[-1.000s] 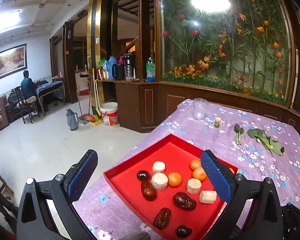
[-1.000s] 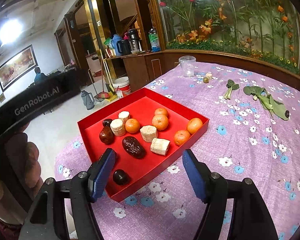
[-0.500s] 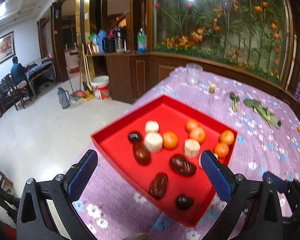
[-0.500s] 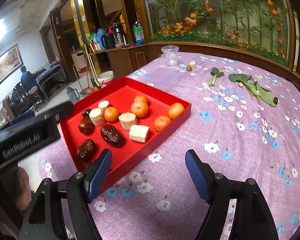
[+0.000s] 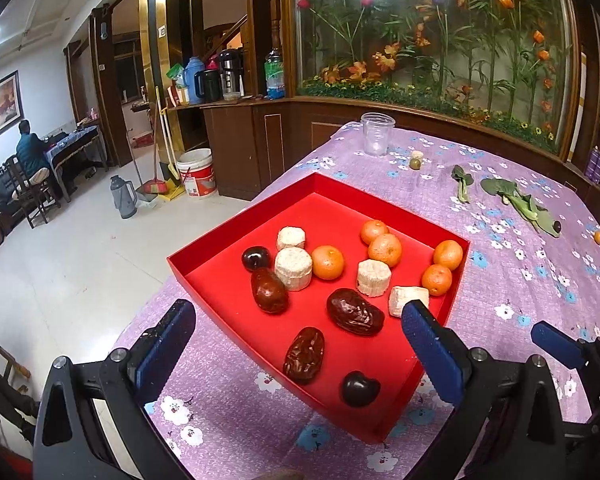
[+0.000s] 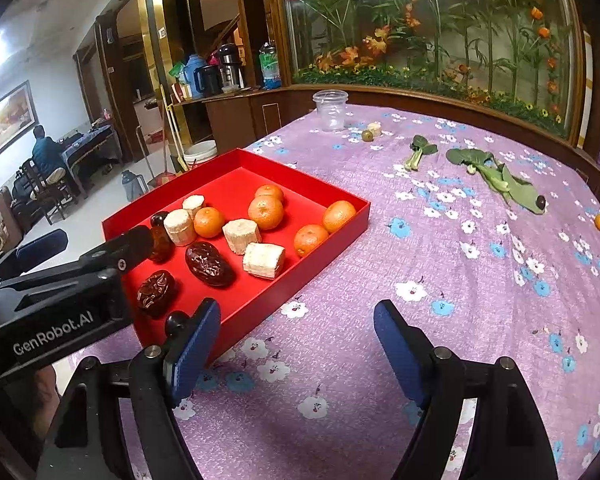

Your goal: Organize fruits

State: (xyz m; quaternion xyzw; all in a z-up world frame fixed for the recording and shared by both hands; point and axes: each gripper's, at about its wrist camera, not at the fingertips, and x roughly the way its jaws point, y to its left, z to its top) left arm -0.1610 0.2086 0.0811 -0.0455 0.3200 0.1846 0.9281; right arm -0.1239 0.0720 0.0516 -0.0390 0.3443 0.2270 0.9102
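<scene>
A red tray [image 5: 224, 224] [image 6: 352, 224] sits on the purple flowered tablecloth. It holds several small oranges [image 5: 328, 262] [image 6: 265, 212], pale cut banana pieces [image 5: 294, 268] [image 6: 264, 260], brown dates [image 5: 354, 312] [image 6: 209, 264] and dark round fruits [image 5: 360, 389]. My left gripper [image 5: 296, 344] is open and empty above the tray's near edge. My right gripper [image 6: 296, 344] is open and empty over the cloth, right of the tray. A lone small orange [image 6: 599, 222] [image 5: 599, 237] and a dark fruit [image 6: 541, 201] lie on the cloth at far right.
A clear plastic cup [image 5: 376, 134] [image 6: 331, 110] stands at the table's far edge, with a green fruit [image 6: 366, 135] and a pale piece beside it. Leafy greens [image 5: 520, 202] [image 6: 496, 176] lie at back right. The table's left edge drops to the floor.
Both grippers have pulled back and shifted right; the tray now sits further left in the right wrist view. The fruits in the tray have not moved. Both grippers stay open.
</scene>
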